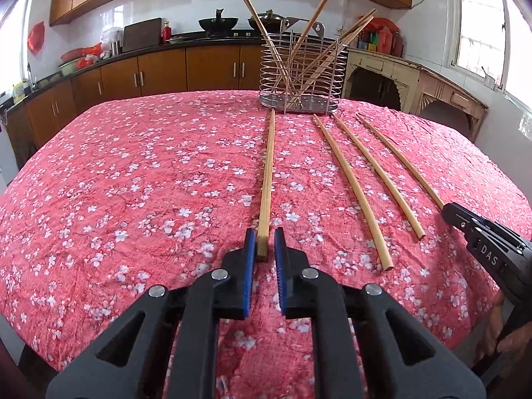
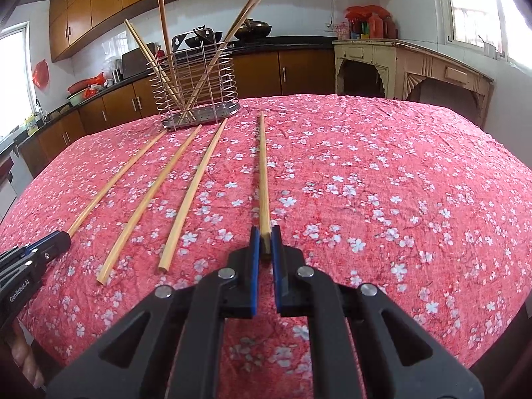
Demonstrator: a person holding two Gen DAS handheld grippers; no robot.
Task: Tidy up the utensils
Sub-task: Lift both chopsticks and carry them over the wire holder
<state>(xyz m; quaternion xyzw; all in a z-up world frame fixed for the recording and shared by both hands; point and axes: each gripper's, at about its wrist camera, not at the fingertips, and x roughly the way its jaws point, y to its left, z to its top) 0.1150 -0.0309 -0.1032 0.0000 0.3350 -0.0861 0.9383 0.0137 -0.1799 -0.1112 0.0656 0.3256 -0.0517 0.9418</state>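
Blue ribbed pads line the inner faces of the left gripper, whose black jaws stand narrowly apart around the near end of the leftmost chopstick; that chopstick touches the left pad, with a slim gap to the right pad. The right gripper, built the same in black with blue pads, has its jaws closed on the near end of the rightmost chopstick. White letters reading "DAS" mark the side of the right gripper where it shows in the left wrist view, and "GenRobot.AI" is printed on the left gripper's body in the right wrist view.

Both held chopsticks are pale wooden sticks, lying flat and pointing toward the wire holder. Two more chopsticks lie on the cloth between the gripped pair, all four fanning out from the holder's foot, near it but apart from each other.

That holder is a rounded basket of thin metal rings on a perforated steel base, with a flat metal back plate bearing a keyhole slot. Several chopsticks stand tilted inside it, crossing one another.

Under everything, the tablecloth is crinkled pink-red fabric printed with small white blossoms
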